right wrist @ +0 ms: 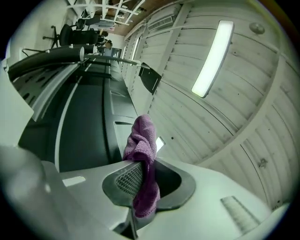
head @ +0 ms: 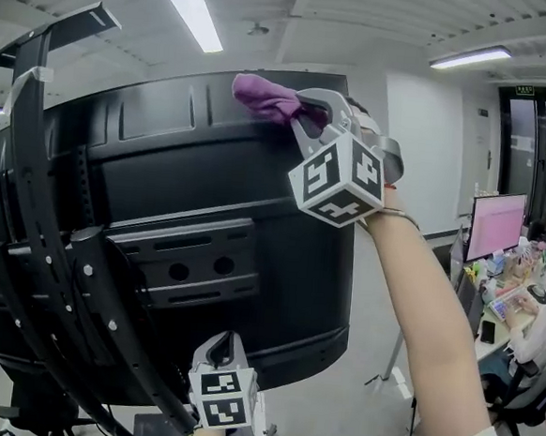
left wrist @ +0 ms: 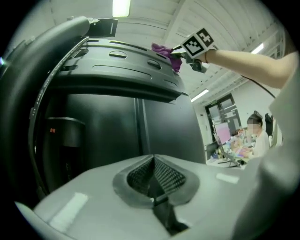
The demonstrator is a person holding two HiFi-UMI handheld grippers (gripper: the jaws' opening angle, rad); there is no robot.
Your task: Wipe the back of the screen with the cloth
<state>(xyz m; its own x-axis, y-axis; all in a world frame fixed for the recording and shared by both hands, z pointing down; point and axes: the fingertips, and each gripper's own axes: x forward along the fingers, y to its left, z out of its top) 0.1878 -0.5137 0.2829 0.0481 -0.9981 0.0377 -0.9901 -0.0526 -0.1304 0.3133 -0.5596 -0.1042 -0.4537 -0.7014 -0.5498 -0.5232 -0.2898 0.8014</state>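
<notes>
Office ceiling with strip lights behind; at the left, black stand [head: 55, 242] fixed across the dark back of the screen [head: 210, 179]. Below the screen's bottom edge, left gripper [head: 226, 348] with jaws pressed together on nothing; near the top right corner, right gripper [head: 304, 116] clamped on the purple cloth [head: 264, 97], bunched against the top edge. Probably the start of a wiping stroke: next, likely a firm drag down or across the panel, cloth pressed flat.

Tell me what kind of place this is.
Most likely an open-plan office: ceiling strip lights, a lit monitor with a person seated at it, and glass doors behind.
</notes>
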